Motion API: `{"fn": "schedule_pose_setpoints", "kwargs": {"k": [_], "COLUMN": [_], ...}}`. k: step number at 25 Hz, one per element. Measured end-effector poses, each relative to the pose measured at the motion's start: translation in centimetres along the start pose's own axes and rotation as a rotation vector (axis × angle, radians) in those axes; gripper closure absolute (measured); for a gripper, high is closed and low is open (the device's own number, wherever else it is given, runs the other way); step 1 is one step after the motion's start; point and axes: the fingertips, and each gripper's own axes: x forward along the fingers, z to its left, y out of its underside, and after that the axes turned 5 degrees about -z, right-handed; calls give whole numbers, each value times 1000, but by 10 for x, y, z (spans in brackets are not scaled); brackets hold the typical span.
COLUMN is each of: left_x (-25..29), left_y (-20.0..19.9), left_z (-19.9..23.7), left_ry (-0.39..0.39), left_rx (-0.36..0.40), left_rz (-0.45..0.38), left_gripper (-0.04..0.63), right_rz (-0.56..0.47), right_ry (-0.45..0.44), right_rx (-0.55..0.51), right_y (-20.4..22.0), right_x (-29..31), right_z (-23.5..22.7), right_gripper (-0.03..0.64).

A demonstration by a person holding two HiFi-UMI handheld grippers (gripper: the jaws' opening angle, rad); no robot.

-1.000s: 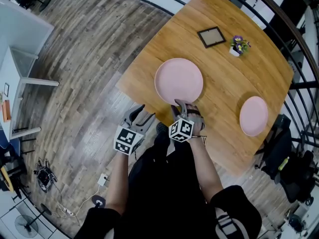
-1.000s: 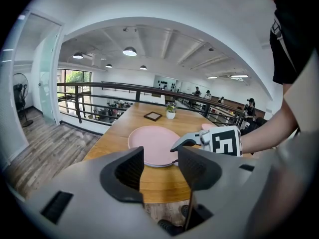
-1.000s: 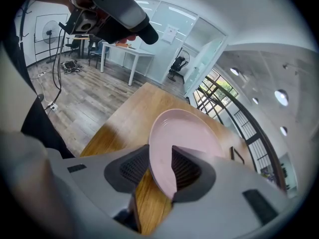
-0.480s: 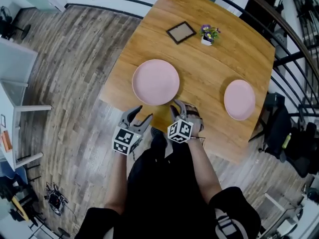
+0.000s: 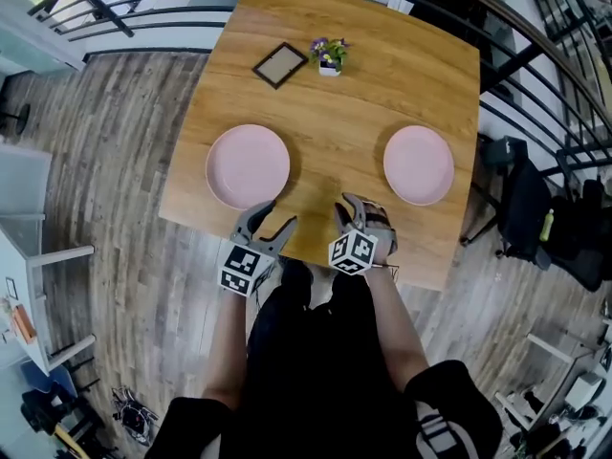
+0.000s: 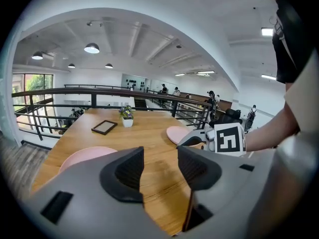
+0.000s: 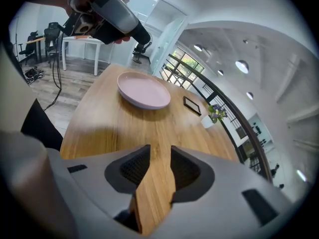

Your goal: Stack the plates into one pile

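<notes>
Both grippers are at the near table (image 5: 354, 113) edge, both empty. Left gripper (image 5: 268, 220) jaws are wide apart with only tabletop between them. The left plate (image 5: 248, 166) is just ahead of them, slightly left. Right gripper (image 5: 356, 208) jaws are at a narrow gap and have just been closing a bit, with nothing between them. The right plate (image 5: 418, 164) is ahead-right of them, not touching. Plates are flat on the table, well apart, not stacked. The frame (image 5: 280, 65) and flower pot (image 5: 328, 57) are far ahead of both jaw pairs.
</notes>
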Motion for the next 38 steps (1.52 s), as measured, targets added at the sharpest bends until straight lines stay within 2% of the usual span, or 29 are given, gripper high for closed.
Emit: {"fn": "schedule_pose_setpoints", "kwargs": {"k": [9, 18, 31, 38], "left_x": [46, 78, 106, 117], "left_y": [-5, -2, 6, 13], "left_z": [-58, -87, -113, -117], "left_ry": [55, 39, -10, -42], "left_rx": [-24, -24, -42, -57], "left_rz": [21, 22, 34, 40], "left_gripper": [362, 362, 362, 362], "right_rz": [59, 86, 93, 90], "right_ry": [19, 3, -41, -96], "right_rx": [23, 26, 9, -13], "right_y": [74, 128, 177, 186], "right_x": [-30, -40, -36, -25], "right_z": [-34, -50, -65, -60], "right_gripper": [477, 474, 466, 460]}}
